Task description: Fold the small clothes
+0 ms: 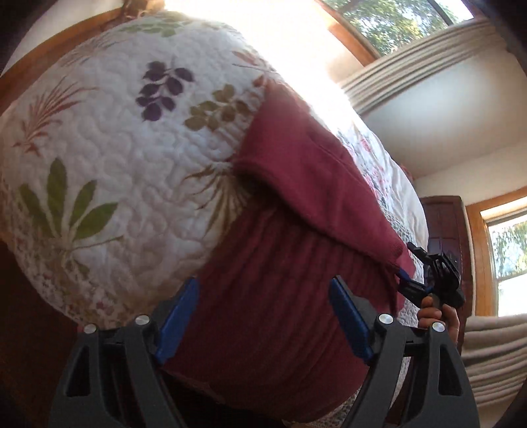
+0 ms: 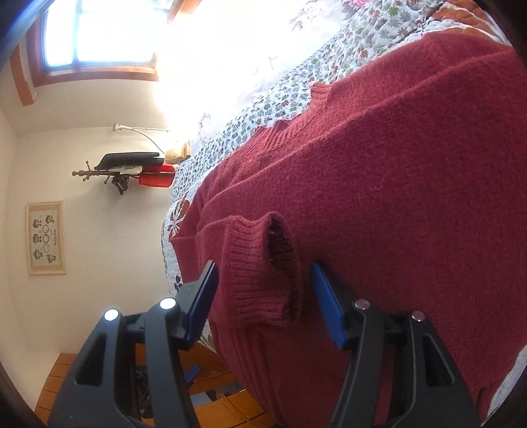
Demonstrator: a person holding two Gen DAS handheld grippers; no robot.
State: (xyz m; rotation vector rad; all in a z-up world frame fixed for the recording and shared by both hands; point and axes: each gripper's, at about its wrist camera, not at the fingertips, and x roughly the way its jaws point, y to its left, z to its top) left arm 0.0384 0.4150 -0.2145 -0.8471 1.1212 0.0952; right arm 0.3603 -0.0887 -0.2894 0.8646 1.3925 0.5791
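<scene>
A burgundy knit sweater (image 1: 290, 283) lies flat on a floral quilted bed (image 1: 108, 158), one sleeve (image 1: 316, 184) folded across its body. My left gripper (image 1: 263, 316) is open above the ribbed lower part, its blue pads (image 1: 178, 312) well apart and gripping nothing. Held by a hand at the right edge of that view, my right gripper (image 1: 408, 283) sits at the sleeve's end. In the right wrist view the ribbed sleeve cuff (image 2: 260, 273) lies between the spread fingers of my right gripper (image 2: 265, 304), which is open around it. The sweater's neckline (image 2: 316, 95) is further off.
The quilt (image 2: 250, 121) runs beyond the sweater toward a glaring bright window (image 2: 98, 29). A wall rack with dark and red items (image 2: 138, 168) and a framed picture (image 2: 46, 237) hang on the white wall. Wooden floor (image 2: 59, 378) lies below the bed edge. Dark wooden furniture (image 1: 444, 224) and curtains (image 1: 421, 66) stand nearby.
</scene>
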